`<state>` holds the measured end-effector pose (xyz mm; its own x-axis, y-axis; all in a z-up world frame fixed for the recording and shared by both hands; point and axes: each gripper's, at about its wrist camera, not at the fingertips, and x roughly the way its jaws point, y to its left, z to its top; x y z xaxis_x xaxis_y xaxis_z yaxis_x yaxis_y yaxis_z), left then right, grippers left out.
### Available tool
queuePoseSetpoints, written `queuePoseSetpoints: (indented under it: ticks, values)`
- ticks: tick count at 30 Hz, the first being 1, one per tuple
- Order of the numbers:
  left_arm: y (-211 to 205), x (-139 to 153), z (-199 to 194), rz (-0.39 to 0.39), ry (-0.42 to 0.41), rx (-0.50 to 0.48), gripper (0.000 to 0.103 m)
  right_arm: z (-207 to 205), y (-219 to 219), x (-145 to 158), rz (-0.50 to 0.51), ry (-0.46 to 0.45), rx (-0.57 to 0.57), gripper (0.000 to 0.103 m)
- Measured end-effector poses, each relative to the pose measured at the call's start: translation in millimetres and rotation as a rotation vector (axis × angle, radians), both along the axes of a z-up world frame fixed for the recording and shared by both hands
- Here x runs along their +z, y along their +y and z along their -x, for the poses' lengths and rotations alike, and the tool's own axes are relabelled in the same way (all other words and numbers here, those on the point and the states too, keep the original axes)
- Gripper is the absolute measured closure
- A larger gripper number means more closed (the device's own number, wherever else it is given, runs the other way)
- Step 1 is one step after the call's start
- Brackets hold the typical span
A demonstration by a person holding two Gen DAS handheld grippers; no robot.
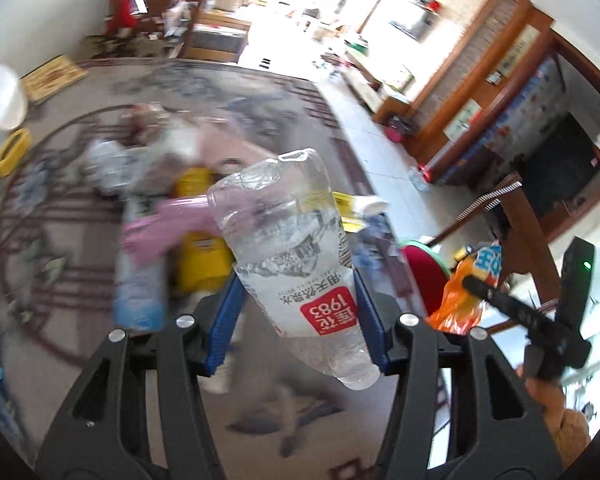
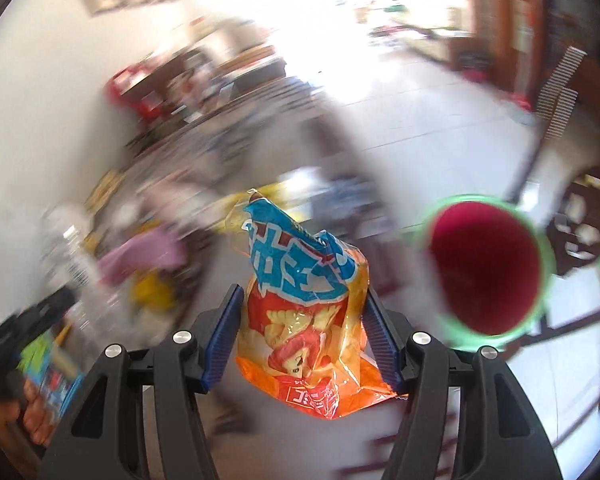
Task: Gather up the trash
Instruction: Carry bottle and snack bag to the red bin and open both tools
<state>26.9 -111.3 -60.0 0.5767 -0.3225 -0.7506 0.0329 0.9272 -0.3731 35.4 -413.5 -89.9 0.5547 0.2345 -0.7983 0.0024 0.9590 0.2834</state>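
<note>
A crumpled clear plastic bottle (image 1: 300, 264) with a white label and a red square on it hangs in the air, gripped at the label by the blue pads of my left gripper (image 1: 296, 280). In the right wrist view, an orange and blue snack bag (image 2: 304, 320) sits between the blue pads of my right gripper (image 2: 303, 292), which is shut on it. The left wrist view shows that same snack bag (image 1: 460, 304) at the right. A red bin with a green rim (image 2: 536, 264) stands open to the right of the bag, and the red bin (image 1: 420, 268) also shows beyond the bottle.
A heap of litter lies on the patterned rug (image 1: 60, 240): a yellow bottle (image 1: 200, 256), a pink cloth (image 1: 168, 228), a blurred plastic bottle (image 1: 140, 280). A wooden table leg (image 1: 528, 232) rises by the bin. Shelves and boxes line the far wall. Both views are motion-blurred.
</note>
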Motion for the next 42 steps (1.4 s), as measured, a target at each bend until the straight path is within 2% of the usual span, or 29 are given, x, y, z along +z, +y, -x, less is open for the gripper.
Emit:
queuePoseSetpoints:
  ticks: [4, 8, 11, 13, 15, 21, 25, 30, 31, 35, 42]
  values:
    - [-44.4, -2.1, -12.6, -0.002, 0.007, -0.077, 0.050, -18.0, -61.8, -11.2, 0.071, 0.004, -0.105, 0.044]
    - [-80.0, -9.8, -20.1, -0.017, 0.020, -0.135, 0.051, -35.5, -91.5, -24.5, 0.101, 0.012, -0.152, 0.042]
    - [-106.0, -11.9, -25.3, -0.019, 0.026, -0.166, 0.051, -43.4, -110.8, -31.6, 0.139, 0.020, -0.175, 0.023]
    - [-125.5, -12.2, -33.8, -0.017, 0.023, -0.191, 0.051, -39.9, -122.8, -32.2, 0.131, 0.002, -0.191, 0.020]
    - [-148.0, -12.1, -44.0, -0.005, 0.012, -0.224, 0.051, -36.2, -133.5, -32.6, 0.110, -0.005, -0.204, 0.014]
    - [-215.6, -19.3, -69.7, 0.010, -0.003, -0.320, 0.051, -15.7, -167.0, -31.4, 0.023, 0.010, -0.257, 0.014]
    - [-267.1, -39.2, -94.4, -0.011, 0.015, -0.408, 0.051, -5.0, -179.6, -26.6, 0.015, 0.012, -0.286, 0.014]
    - [-304.7, -49.0, -107.0, -0.049, -0.010, -0.453, 0.050, 5.2, -191.3, -22.4, 0.011, 0.004, -0.325, 0.013]
    - [-307.7, -48.4, -107.2, -0.055, -0.017, -0.455, 0.049, 6.3, -191.6, -22.6, 0.010, 0.005, -0.328, 0.013]
    - [-306.7, -48.9, -108.9, -0.049, -0.010, -0.458, 0.032, 11.5, -188.8, -21.8, 0.016, -0.001, -0.344, 0.013]
    - [-252.5, -32.8, -93.6, -0.011, -0.011, -0.363, 0.032, 6.3, -157.9, -8.0, 0.038, -0.033, -0.280, 0.013]
